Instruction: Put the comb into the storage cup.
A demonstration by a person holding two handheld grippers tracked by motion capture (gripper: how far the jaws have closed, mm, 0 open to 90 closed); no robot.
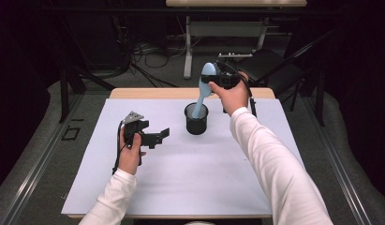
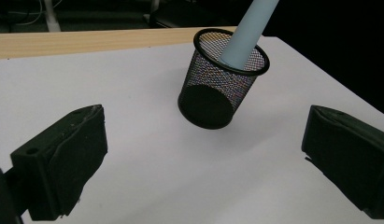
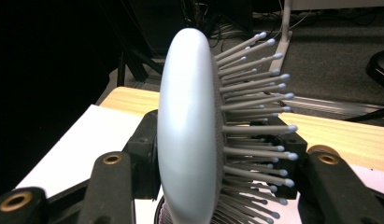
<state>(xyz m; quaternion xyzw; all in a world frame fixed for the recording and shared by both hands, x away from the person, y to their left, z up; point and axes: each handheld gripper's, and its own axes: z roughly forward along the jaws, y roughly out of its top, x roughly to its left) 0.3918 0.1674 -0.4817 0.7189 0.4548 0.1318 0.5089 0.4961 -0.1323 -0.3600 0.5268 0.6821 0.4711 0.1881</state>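
white sheet (image 1: 181, 178) covers the wooden table (image 1: 134, 93), and near its far middle stands a black mesh cup (image 1: 196, 120). slanting out of that cup is a pale blue hairbrush (image 1: 203, 89), handle down inside the rim, head up. the right gripper (image 1: 217, 79) is clamped on the brush head, its 2 jaws pressing the smooth back on one side and the bristles on the other. the left gripper (image 1: 155, 137) hovers low over the sheet to the cup's left, jaws spread wide with nothing between them, pointing at the cup. the step looks like seating the brush in the cup: best to lower the handle straight until it meets the bottom, let it lean on the rim, then release gently, since the light cup could tip; the free gripper could steady its wall.
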